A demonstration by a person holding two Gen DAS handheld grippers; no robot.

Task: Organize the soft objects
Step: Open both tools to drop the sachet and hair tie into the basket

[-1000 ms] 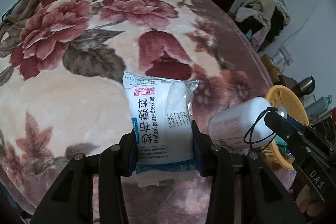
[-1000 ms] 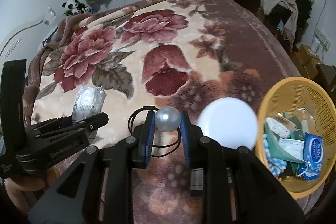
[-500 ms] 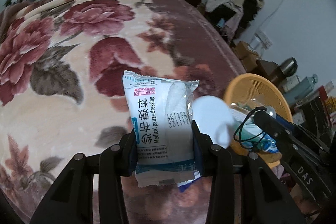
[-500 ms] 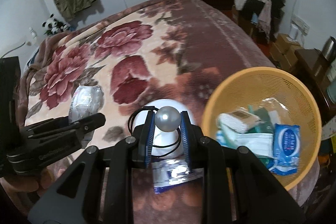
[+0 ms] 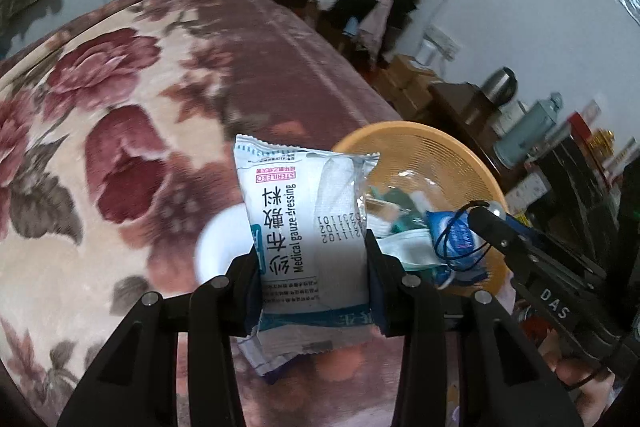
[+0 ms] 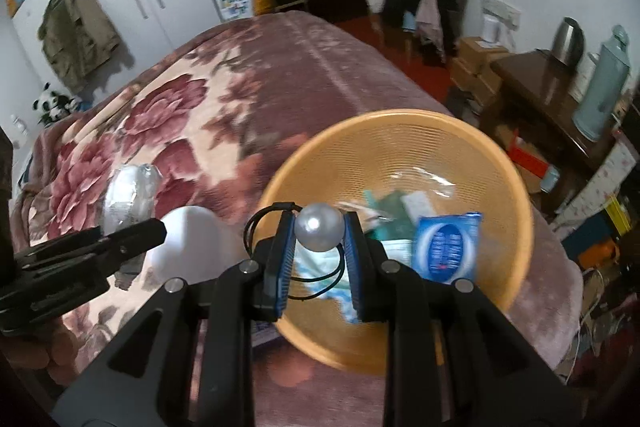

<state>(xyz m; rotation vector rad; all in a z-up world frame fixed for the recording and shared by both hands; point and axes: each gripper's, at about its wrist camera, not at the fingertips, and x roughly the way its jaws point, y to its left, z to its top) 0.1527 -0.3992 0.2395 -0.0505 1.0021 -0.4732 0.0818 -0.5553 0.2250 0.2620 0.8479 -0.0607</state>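
Note:
My left gripper [image 5: 312, 255] is shut on a white and blue medical gauze packet [image 5: 304, 219], held above the bed at the left rim of the orange basket [image 5: 452, 151]. My right gripper [image 6: 318, 239] is shut on a pearl hair tie [image 6: 319, 231], its black elastic loop hanging below. It hovers over the near left part of the orange basket [image 6: 400, 139]. The basket holds a blue wet-wipe pack [image 6: 446, 247], a face mask and other soft packets. From the right wrist view the left gripper [image 6: 120, 239] shows at the left with the gauze packet [image 6: 128, 195].
The basket sits on the floral blanket [image 5: 100, 131] near the bed's right edge. A white round lid or bowl [image 6: 188, 247] lies on the blanket left of the basket. A dark side table with flasks and a kettle [image 6: 568, 39] stands to the right. Clothes are piled by the door.
Both grippers have travelled right across the bed with their loads. The basket has come from the right edge to under the right gripper, and the white round thing now lies left of it.

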